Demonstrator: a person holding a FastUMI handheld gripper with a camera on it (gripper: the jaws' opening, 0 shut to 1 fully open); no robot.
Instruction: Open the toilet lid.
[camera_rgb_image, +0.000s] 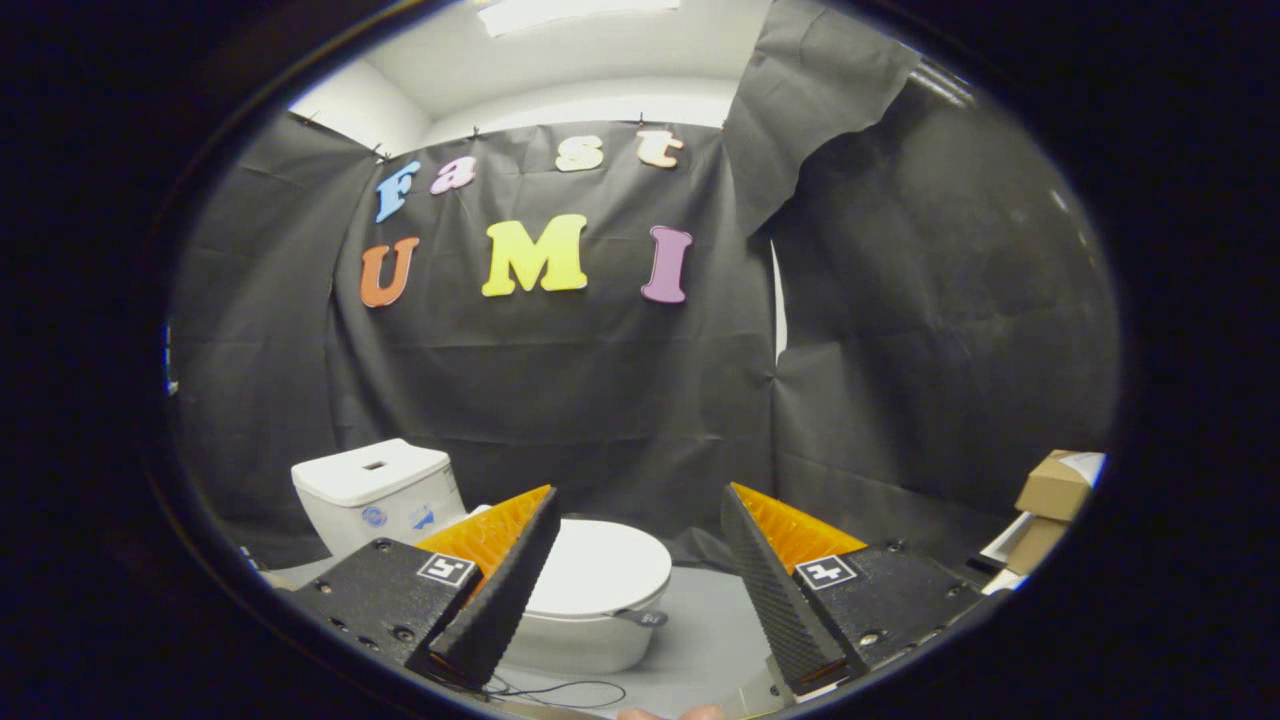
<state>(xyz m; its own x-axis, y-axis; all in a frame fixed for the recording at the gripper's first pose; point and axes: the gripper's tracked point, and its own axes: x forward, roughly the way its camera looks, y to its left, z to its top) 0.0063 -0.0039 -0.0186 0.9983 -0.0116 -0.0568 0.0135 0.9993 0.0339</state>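
Note:
A white toilet stands on the grey floor ahead and below, with its tank against the black cloth wall. Its white lid lies flat and closed on the bowl, and a small grey tab sticks out from the lid's front rim. My gripper hangs above the toilet, open wide, with nothing between the fingers. The left finger covers the lid's left side. The right finger stands to the right of the bowl, over bare floor.
Cardboard boxes and some flat white items sit on the floor at the far right by the cloth wall. A thin black cable loops on the floor below the bowl. Grey floor stretches to the right of the toilet.

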